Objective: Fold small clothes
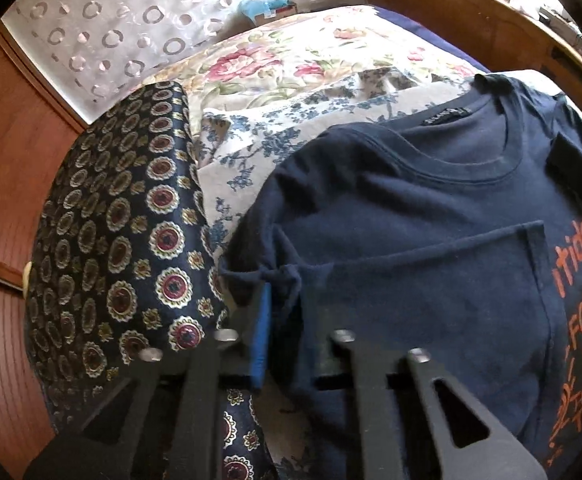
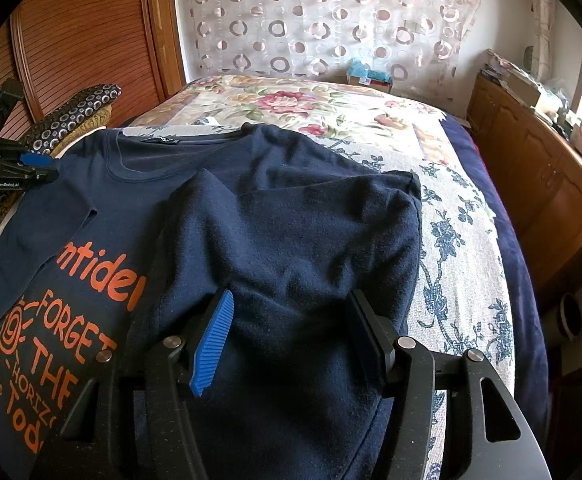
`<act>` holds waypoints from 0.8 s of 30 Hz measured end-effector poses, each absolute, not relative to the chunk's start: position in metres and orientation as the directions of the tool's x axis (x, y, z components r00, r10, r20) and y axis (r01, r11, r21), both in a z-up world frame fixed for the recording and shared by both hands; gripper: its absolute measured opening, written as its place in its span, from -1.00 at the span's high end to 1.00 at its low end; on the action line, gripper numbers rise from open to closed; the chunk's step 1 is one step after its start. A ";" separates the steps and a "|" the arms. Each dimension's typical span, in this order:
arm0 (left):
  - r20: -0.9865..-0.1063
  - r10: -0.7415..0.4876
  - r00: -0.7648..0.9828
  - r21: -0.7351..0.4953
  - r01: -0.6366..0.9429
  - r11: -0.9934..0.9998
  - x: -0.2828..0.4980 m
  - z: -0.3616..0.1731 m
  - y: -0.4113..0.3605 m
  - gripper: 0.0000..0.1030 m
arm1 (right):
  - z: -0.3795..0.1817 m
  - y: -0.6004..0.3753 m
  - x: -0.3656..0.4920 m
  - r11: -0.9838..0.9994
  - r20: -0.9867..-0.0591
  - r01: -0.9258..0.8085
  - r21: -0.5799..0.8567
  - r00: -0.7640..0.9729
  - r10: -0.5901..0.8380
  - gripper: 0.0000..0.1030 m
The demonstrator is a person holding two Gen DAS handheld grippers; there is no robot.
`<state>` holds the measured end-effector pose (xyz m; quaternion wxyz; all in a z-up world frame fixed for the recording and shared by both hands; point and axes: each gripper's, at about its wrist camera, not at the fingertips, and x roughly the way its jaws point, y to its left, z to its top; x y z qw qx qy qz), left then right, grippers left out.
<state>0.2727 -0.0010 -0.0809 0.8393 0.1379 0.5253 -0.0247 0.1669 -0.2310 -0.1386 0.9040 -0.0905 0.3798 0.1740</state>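
- T-shirt [image 2: 219,184] lies flat on floral bedspread [image 2: 463,216], right side already folded over
- left gripper [image 1: 281,280] jaws pinched on left sleeve [image 1: 263,268], likely to fold it inward
- right gripper [image 2: 291,328] jaws apart over the fold; contact unclear

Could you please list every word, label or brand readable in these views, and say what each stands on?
"ntide", "FORGET", "THE", "HORIZ", "Tod": orange print, partly covered, on the navy cotton T-shirt.
"GenRobot.AI": white lettering on the black left gripper, seen from the right wrist.
Black neck label inside the collar: too blurred to read.
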 end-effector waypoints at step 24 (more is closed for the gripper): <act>-0.711 -0.083 0.698 0.088 0.205 0.975 0.200 -0.009 0.000 0.90 | -0.124 -0.298 0.228 0.972 -0.740 -0.224 0.076 0.641 0.206 -0.28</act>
